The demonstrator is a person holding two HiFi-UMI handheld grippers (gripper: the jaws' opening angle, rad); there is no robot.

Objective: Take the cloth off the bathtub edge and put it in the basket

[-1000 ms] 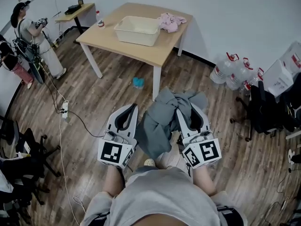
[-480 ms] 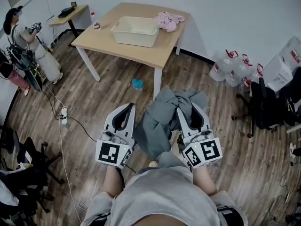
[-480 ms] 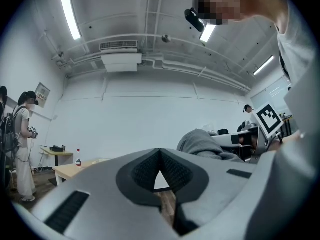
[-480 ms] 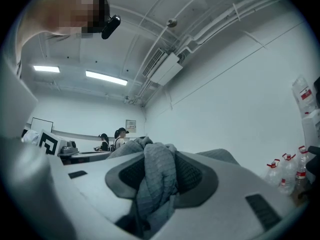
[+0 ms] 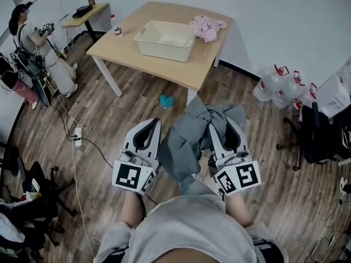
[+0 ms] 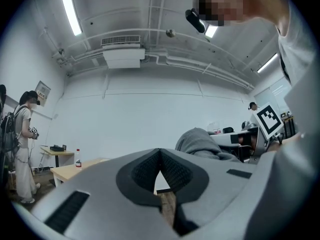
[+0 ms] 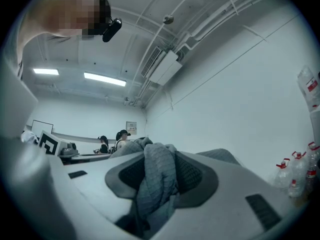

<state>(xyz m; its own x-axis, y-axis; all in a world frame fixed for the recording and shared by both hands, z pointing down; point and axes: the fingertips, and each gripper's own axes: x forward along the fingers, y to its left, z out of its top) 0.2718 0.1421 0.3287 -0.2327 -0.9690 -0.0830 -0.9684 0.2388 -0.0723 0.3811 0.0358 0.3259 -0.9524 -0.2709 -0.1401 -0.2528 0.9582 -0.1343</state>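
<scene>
Grey cloth (image 5: 189,138): held in the air over the wooden floor (image 5: 109,119), well apart from the table (image 5: 131,56); it is draped between the two grippers and hangs below them.
Right gripper (image 7: 159,159): its fingers (image 7: 200,176) are clamped on the grey cloth; a bunched fold is pinched between the pads.
Left gripper (image 6: 160,154): its fingers (image 6: 100,189) are closed tip to tip, with only floor seen behind them; it is carried just beside the grey cloth.
Basket (image 5: 162,48): cream; set on the table near the middle, toward the far edge.
Pink cloth (image 5: 207,27): heaped at the table's far right corner, just beside the basket.
Bottle (image 5: 117,30): stood upright at the table's left corner.
Water jugs (image 5: 274,86): grouped on the floor by the wall, right of the table.
</scene>
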